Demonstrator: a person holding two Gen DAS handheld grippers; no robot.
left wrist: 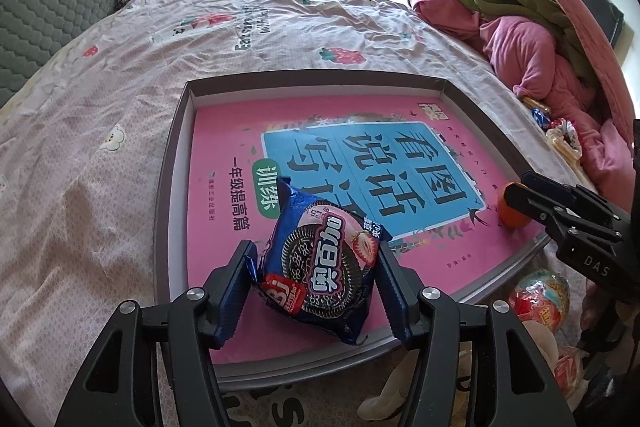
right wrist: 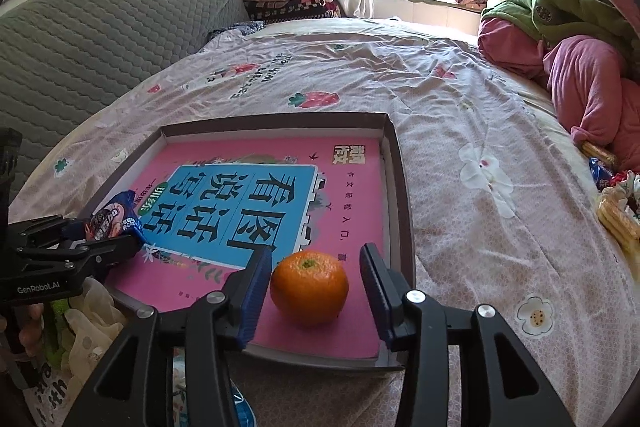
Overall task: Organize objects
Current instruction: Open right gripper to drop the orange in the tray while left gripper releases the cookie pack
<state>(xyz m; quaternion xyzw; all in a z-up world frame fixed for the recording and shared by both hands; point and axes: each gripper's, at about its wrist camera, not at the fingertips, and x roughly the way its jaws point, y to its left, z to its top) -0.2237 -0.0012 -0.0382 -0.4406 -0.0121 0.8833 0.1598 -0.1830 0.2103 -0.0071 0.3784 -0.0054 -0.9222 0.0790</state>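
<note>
While the left tongs (left wrist: 314,291) are pinching the blue crinkly cookie packet (left wrist: 324,259) above the shallow grey cardboard tray (left wrist: 176,163) on the bed, probably for placing it, the right tongs (right wrist: 316,297) are standing spread around the round orange tangerine (right wrist: 309,287) resting there.

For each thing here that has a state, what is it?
Left gripper: shut on cookie pack.
Cookie pack: sealed, held over the book.
Right gripper: open, fingers either side of orange.
Orange: unpeeled, resting on book.
Book: closed, lying in tray.
Tray: on bed, uncovered.
</note>
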